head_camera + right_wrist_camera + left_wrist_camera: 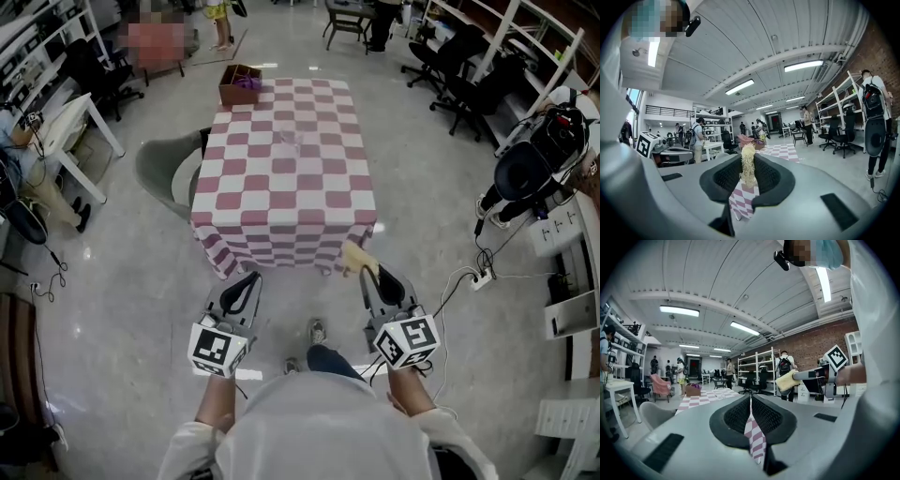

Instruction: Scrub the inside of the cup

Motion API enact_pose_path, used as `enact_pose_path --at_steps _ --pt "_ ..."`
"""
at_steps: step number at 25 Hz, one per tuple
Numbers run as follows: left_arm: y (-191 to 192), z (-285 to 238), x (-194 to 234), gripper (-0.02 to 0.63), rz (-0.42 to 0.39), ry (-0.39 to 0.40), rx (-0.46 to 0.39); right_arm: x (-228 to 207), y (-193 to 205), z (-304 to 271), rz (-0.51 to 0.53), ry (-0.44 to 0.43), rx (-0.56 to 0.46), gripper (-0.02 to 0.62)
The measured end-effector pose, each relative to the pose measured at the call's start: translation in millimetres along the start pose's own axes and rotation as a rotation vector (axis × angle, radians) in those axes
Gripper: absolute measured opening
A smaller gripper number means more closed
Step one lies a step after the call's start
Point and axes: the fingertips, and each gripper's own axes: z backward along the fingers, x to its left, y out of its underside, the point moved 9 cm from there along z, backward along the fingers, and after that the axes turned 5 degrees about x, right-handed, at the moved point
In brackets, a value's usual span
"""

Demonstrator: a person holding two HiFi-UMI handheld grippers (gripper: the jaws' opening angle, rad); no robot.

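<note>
In the head view a clear cup (290, 142) stands near the middle of the table (281, 211), which has a pink-and-white checked cloth. Both grippers hang over the floor, short of the table's near edge. My left gripper (247, 284) is shut with nothing in it; in its own view the left gripper (751, 398) has its jaws together. My right gripper (371, 277) is shut on a yellow sponge (356, 257). In the right gripper view the sponge (747, 164) stands upright between the pads of the right gripper (748, 169). The left gripper view shows the sponge (787, 380) from the side.
A brown box (239, 84) with something purple inside sits on the table's far left corner. A grey chair (167, 171) stands at the table's left side. Cables and a power strip (482, 277) lie on the floor at right. Office chairs, shelves and people stand farther off.
</note>
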Motion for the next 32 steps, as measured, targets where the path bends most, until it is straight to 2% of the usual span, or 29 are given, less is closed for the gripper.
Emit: enact_pose_path --at_steps 17,25,32 --pt "-27 -118 34 0.037 -0.023 -0.086 0.035 -110 -20 -95 -0.018 -0.072 -0.003 0.087" --pt "-21 -145 44 0.037 0.012 -0.128 0.039 -133 -21 -130 -0.021 -0.113 0.020 0.087" --pt "-18 -174 77 0.037 0.035 -0.095 0.044 -138 -28 -172 -0.041 -0.103 0.037 0.087"
